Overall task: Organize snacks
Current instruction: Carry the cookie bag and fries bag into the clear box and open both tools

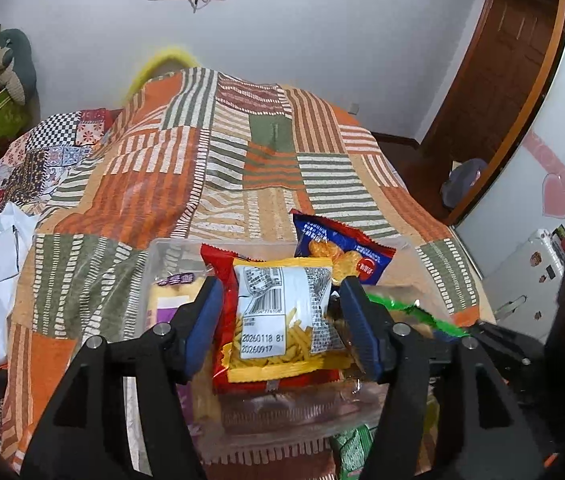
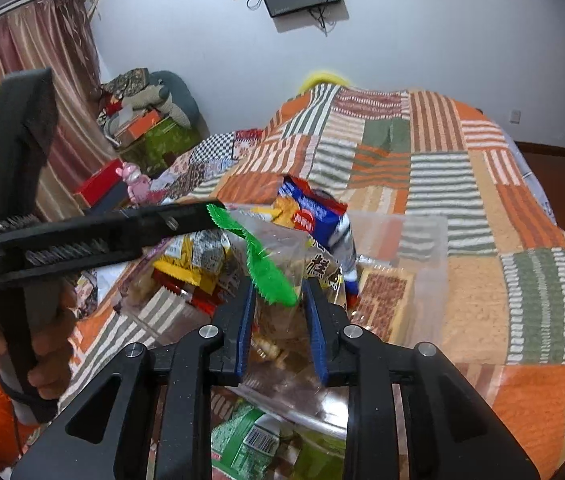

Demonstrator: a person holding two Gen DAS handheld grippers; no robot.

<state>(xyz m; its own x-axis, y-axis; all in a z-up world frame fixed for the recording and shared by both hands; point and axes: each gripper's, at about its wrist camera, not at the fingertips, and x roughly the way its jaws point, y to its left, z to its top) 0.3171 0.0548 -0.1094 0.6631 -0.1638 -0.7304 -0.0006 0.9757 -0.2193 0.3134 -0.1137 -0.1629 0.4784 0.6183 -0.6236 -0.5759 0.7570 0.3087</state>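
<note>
Snack sorting on the bed

Left gripper (image 1: 280,322) jaws sit loose around the yellow fries packet (image 1: 282,316) in the clear bin (image 1: 154,264); right gripper (image 2: 278,320) pinches the green-edged clear bag (image 2: 278,280) above it.

Patchwork bed (image 1: 266,168), clear snack bin (image 1: 154,256)
</note>
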